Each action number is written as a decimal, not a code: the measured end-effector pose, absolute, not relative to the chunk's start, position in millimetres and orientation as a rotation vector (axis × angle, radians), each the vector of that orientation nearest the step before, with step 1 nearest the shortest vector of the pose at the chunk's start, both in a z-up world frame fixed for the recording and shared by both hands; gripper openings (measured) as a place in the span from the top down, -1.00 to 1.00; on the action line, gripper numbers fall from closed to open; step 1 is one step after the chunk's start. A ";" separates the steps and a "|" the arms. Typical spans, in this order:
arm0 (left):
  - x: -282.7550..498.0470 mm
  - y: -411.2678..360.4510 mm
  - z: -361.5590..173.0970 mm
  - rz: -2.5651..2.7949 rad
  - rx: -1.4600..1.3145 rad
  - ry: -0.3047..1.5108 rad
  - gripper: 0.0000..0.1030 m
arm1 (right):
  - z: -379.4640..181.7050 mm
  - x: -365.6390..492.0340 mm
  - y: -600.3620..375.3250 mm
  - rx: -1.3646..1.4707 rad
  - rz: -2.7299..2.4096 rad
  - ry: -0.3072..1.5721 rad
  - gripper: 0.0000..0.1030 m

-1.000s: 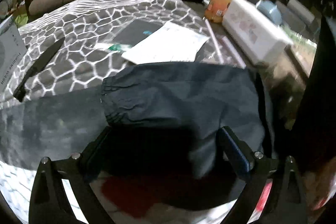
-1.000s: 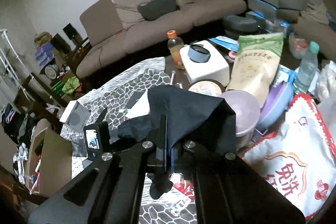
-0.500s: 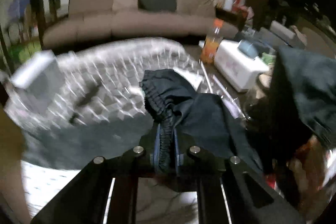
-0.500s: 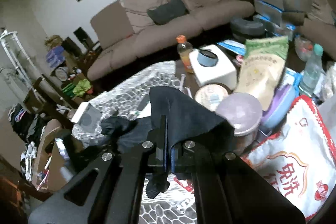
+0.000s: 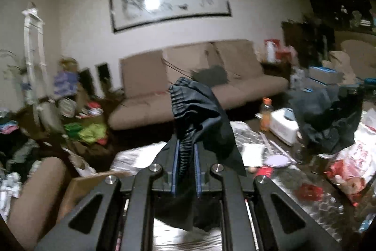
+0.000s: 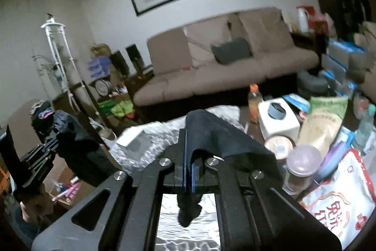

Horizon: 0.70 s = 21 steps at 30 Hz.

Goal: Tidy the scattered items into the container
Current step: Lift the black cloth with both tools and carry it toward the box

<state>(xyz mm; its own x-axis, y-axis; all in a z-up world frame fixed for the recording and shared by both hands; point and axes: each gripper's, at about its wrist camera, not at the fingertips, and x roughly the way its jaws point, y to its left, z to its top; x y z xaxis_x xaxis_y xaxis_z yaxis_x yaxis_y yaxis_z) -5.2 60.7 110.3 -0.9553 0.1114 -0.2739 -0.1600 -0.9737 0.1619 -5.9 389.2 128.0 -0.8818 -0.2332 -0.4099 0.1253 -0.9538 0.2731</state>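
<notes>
Clothing is the thing in hand: a dark garment (image 5: 199,109) with a gathered elastic hem is lifted clear of the worktop (image 5: 293,180), pinched at two separate places. The left gripper (image 5: 184,166) is clamped on the bunched elastic edge, which stands up between its fingers and flops over to the right; the right gripper (image 6: 189,171) is clamped on another fold of the same dark cloth (image 6: 223,140), with a tail hanging down below its fingers. From the right wrist view the left gripper (image 6: 44,152) shows low at the far left with dark cloth draped off it, so the garment's long axis runs roughly side to side between the two hands, sagging in the middle. An open cardboard box (image 5: 94,182) sits below and to the left of the left gripper, off the worktop's edge and beside a padded armrest (image 5: 30,194); it looks like the likely container, though its inside is mostly hidden. If so, the left hand is the nearer one, and the coming move would swing the cloth leftward and down, with the right hand following. The worktop to the right is crowded with a bottle (image 6: 255,100), a white box (image 6: 279,119) and snack bags (image 6: 324,119), which trailing cloth could snag.
</notes>
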 end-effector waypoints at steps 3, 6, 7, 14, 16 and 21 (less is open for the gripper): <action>10.8 35.5 121.0 3.027 -0.316 0.163 0.79 | 145.6 9.4 365.5 0.592 -2.866 -0.303 0.94; 10.0 20.6 129.8 3.020 -0.298 0.112 0.80 | 160.6 22.2 343.2 0.544 -2.869 -0.243 0.94; 11.4 14.0 134.5 3.025 -0.281 0.085 0.80 | 166.7 27.3 335.5 0.521 -2.872 -0.227 0.94; 32.4 -6.0 142.5 3.103 -0.138 0.067 0.80 | 200.9 63.7 284.1 0.333 -2.900 -0.092 0.94; 29.6 -9.6 137.6 3.111 -0.149 0.064 0.80 | 199.5 70.7 264.3 0.244 -2.932 -0.012 0.94; 22.5 -20.2 131.9 3.110 -0.225 0.030 0.80 | 176.7 57.7 238.6 0.210 -2.977 0.018 0.94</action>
